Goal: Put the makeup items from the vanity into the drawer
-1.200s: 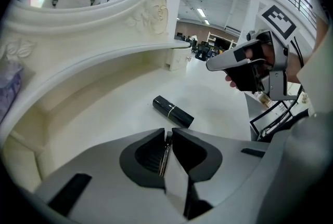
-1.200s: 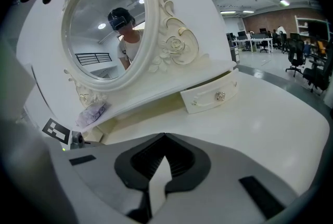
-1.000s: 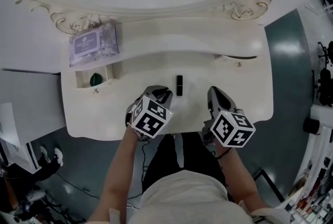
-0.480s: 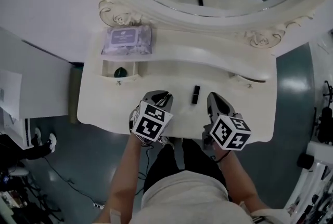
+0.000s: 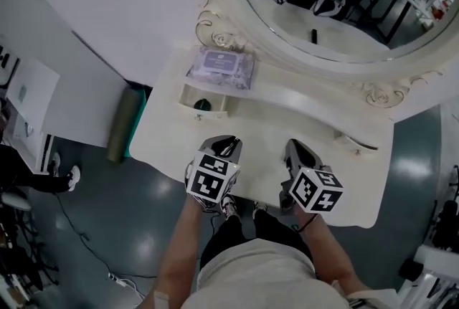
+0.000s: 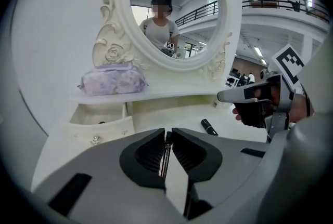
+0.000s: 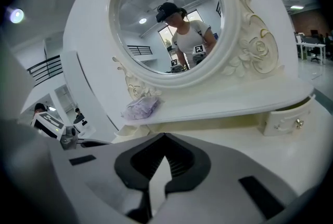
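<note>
On vanity shelf point(image 6: 177, 94): purple pack point(image 5: 221, 66), label unreadable | left gripper point(image 6: 167, 135) jaws together | right gripper point(image 7: 164, 137) jaws together

Both handheld tools hover over the near edge of a cream-white carved vanity table point(image 5: 358, 175). The left gripper point(image 5: 229, 143) and right gripper point(image 5: 291, 146) are side by side, and each carries a cube of black-and-white square markers. Ahead and to the left of the left gripper, a small cream drawer point(image 5: 185, 94) stands open with a dark green round item point(image 5: 203, 105) inside. Just beyond it, a lilac soft pack of wipes point(image 5: 219, 67) lies on the raised shelf. Ahead and to the right of the right gripper, a second cream drawer point(image 5: 356, 145) is slightly ajar. Farther ahead, the ornate oval mirror point(image 5: 373, 6) reflects both grippers and a small black tube point(image 5: 313, 35).
</note>
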Demonstrator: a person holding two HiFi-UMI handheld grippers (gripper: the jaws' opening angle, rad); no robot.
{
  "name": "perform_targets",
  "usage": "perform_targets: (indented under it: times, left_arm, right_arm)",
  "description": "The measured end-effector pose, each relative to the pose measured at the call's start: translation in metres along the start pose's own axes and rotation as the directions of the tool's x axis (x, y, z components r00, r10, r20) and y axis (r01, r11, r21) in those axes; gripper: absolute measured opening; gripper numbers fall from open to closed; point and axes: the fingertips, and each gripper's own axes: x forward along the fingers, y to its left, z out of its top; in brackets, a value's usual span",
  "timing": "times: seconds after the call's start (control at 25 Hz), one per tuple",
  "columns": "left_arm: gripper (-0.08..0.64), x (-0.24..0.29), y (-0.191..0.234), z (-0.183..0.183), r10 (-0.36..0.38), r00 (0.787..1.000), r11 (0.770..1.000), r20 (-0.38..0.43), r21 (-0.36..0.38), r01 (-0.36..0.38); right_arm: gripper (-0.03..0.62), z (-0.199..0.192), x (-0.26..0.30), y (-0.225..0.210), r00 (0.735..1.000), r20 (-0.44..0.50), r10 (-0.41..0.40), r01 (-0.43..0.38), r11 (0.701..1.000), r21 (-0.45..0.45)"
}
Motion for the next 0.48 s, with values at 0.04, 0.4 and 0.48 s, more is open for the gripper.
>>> perform_targets:
  times: [0.04,0.4,0.48]
  left_arm:
    - [0.054,-0.004,0.005,0.0,0.015,1.0,1.0,0.005,-0.008,-0.015]
    - [0.054,-0.026,0.057,0.019,0.143,0.988,0.988,0.063,-0.063,-0.139]
    - [0.054,-0.027,0.071,0.024,0.173,0.982,0.982,0.074,-0.091,-0.166]
  right_arm:
    - [0.017,0.002,0.003,0.005,1.0,-0.001,0.013,-0.013,1.0,-0.007]
    - [0.017,0.017,0.024,0.036,0.997,-0.009,0.081,-0.081,0.995,-0.059]
    - [0.017,0.019,0.029,0.038,0.996,-0.016,0.084,-0.085,0.994,-0.066]
